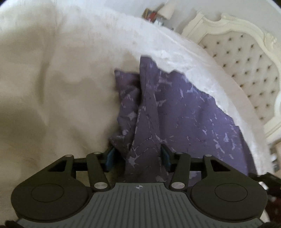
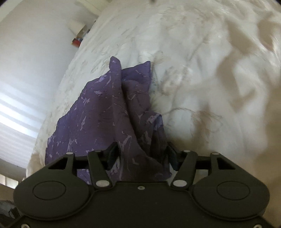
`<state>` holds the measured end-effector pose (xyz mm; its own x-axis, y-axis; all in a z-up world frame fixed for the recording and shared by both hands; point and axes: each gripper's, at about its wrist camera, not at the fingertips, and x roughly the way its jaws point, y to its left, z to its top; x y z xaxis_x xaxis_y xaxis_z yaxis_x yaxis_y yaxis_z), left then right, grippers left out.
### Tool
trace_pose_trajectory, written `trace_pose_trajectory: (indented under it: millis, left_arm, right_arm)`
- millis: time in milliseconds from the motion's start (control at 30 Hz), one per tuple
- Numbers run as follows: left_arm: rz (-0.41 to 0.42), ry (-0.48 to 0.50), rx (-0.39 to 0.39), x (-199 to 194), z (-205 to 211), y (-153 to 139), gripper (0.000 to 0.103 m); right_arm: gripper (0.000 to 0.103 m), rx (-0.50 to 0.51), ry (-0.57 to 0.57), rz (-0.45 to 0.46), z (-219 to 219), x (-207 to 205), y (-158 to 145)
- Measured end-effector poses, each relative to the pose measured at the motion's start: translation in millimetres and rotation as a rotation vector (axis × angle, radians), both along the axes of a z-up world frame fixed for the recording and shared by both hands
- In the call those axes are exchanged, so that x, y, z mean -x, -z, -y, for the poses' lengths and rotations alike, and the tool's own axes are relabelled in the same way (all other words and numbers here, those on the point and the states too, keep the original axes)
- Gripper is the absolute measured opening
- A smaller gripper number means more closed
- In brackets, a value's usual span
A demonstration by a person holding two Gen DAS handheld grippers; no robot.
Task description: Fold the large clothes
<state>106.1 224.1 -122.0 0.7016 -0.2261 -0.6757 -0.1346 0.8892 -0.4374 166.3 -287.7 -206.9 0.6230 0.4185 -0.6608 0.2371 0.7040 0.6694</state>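
Note:
A purple garment with pale marbled marks (image 1: pixel 175 108) lies on a white bedspread (image 1: pixel 52 79). In the left wrist view my left gripper (image 1: pixel 137 156) has its jaws wide apart, with a fold of the purple cloth between the blue pads (image 1: pixel 109 156). In the right wrist view the same garment (image 2: pixel 105 114) rises in folds between the jaws of my right gripper (image 2: pixel 142 156), which also stand apart with cloth bunched between them. Neither pair of pads is pressed onto the cloth.
A cream tufted headboard (image 1: pixel 245 70) stands at the right in the left wrist view, with a lamp and small items (image 1: pixel 158 12) beyond the bed. A window blind (image 2: pixel 15 114) and white wall are left of the bed in the right wrist view.

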Motion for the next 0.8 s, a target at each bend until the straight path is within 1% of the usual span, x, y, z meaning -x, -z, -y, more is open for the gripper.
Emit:
trace_pose_trajectory:
  millis: [100, 200, 267, 333, 367, 433, 500, 567, 700, 800]
  left_arm:
    - [0.089, -0.034, -0.089, 14.4, 12.1, -15.4, 0.05]
    - [0.18, -0.053, -0.143, 29.7, 18.0, -33.0, 0.05]
    - [0.219, -0.054, -0.157, 32.8, 22.7, -47.1, 0.055]
    - [0.241, -0.043, -0.15, 30.2, 31.1, -59.1, 0.061]
    - [0.244, -0.029, -0.147, 27.6, 37.1, -63.9, 0.066]
    - [0.239, 0.014, -0.148, 17.2, 52.9, -72.2, 0.069]
    - [0.241, 0.064, -0.151, 5.6, 69.5, -77.1, 0.069]
    - [0.239, 0.111, -0.159, -8.7, 88.2, -80.0, 0.07]
    - [0.224, 0.185, -0.167, -36.2, 120.8, -80.9, 0.07]
    - [0.194, 0.221, -0.209, -56.6, 144.4, -75.4, 0.07]
  right_arm:
    - [0.069, -0.025, -0.01, 0.044, 4.2, 10.1, 7.7]
    - [0.076, -0.076, -0.007, 0.095, 10.6, 16.5, 15.1]
    - [0.077, -0.115, 0.001, 0.116, 11.2, 15.9, 18.2]
    - [0.077, -0.142, -0.003, 0.132, 10.2, 8.5, 17.3]
    - [0.078, -0.144, -0.009, 0.139, 8.8, 3.5, 16.8]
    - [0.079, -0.138, -0.028, 0.15, 7.5, -3.4, 14.6]
    - [0.081, -0.133, -0.049, 0.16, 5.2, -10.9, 12.5]
    - [0.086, -0.128, -0.063, 0.165, 2.3, -19.9, 10.2]
    - [0.091, -0.105, -0.095, 0.158, -1.4, -35.2, 8.4]
    - [0.093, -0.1, -0.088, 0.14, -4.2, -44.3, 10.7]
